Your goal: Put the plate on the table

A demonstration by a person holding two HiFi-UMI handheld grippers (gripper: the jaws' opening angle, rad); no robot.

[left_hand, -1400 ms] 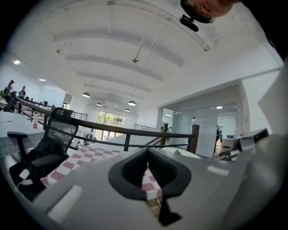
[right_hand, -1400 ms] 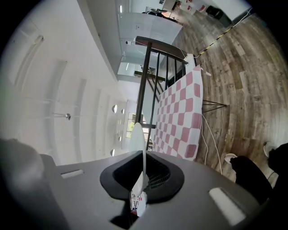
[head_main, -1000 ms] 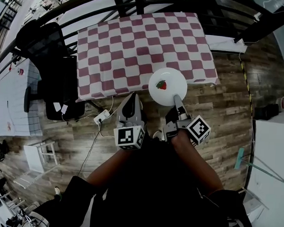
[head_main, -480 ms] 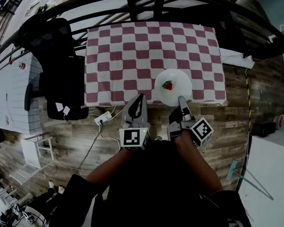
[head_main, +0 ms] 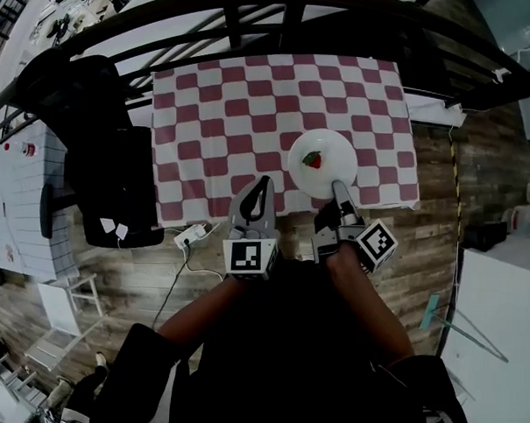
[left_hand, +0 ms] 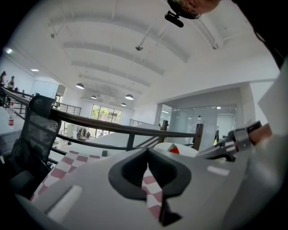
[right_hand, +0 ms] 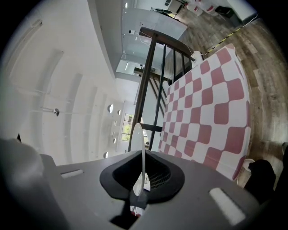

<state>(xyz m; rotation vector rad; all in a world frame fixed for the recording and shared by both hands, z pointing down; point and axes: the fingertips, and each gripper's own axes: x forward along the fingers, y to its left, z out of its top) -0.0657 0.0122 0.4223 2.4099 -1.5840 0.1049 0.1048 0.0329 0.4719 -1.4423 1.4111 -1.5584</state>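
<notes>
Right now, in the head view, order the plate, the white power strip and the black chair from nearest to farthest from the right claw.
1. plate: gripped in the right claw itself.
2. white power strip: on the floor, to its left.
3. black chair: farthest left.
</notes>
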